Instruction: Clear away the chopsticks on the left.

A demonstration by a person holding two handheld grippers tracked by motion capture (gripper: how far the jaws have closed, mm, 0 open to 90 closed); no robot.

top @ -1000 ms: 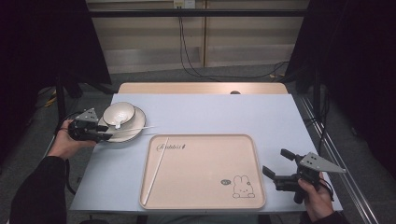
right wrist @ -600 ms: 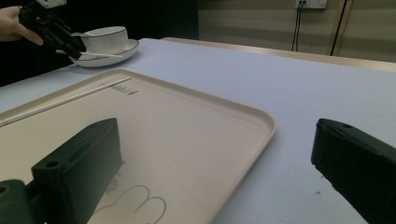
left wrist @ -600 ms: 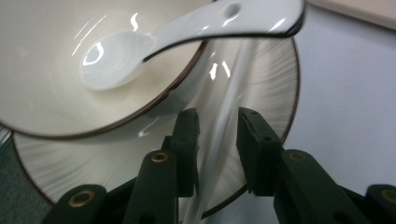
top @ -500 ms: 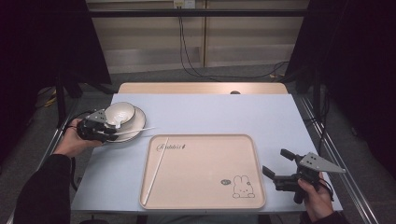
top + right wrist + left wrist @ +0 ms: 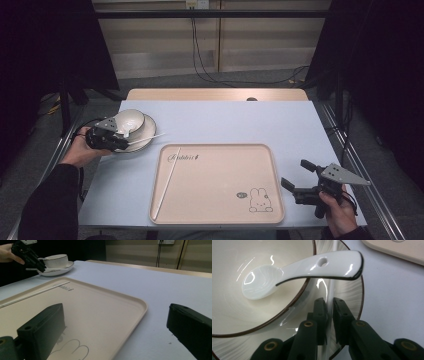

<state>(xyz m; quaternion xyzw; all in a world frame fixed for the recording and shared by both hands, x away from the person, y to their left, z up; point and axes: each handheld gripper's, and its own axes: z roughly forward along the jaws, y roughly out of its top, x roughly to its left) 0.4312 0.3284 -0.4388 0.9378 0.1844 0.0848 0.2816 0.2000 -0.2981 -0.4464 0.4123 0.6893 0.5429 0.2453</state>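
My left gripper (image 5: 124,144) is shut on a thin white chopstick (image 5: 150,137) that lies across the striped plate (image 5: 142,136). The left gripper view has the chopstick (image 5: 330,287) pinched between the fingertips of that gripper (image 5: 327,301), just above the plate (image 5: 354,297). On the plate stands a white bowl (image 5: 127,120) with a white ceramic spoon (image 5: 287,272) resting in it. A second chopstick (image 5: 167,182) lies along the left side of the beige tray (image 5: 220,200). My right gripper (image 5: 294,172) stands open by the tray's right edge, nothing between its jaws (image 5: 115,312).
The tray carries a rabbit print (image 5: 260,200) at its near right corner. The pale blue table (image 5: 240,122) has bare room behind the tray. In the right gripper view the left gripper (image 5: 27,253), the bowl (image 5: 57,260) and the tray's chopstick (image 5: 37,293) show far off.
The left gripper has shifted a little to the right, toward the bowl, along the chopstick on the plate. The right gripper has not moved.
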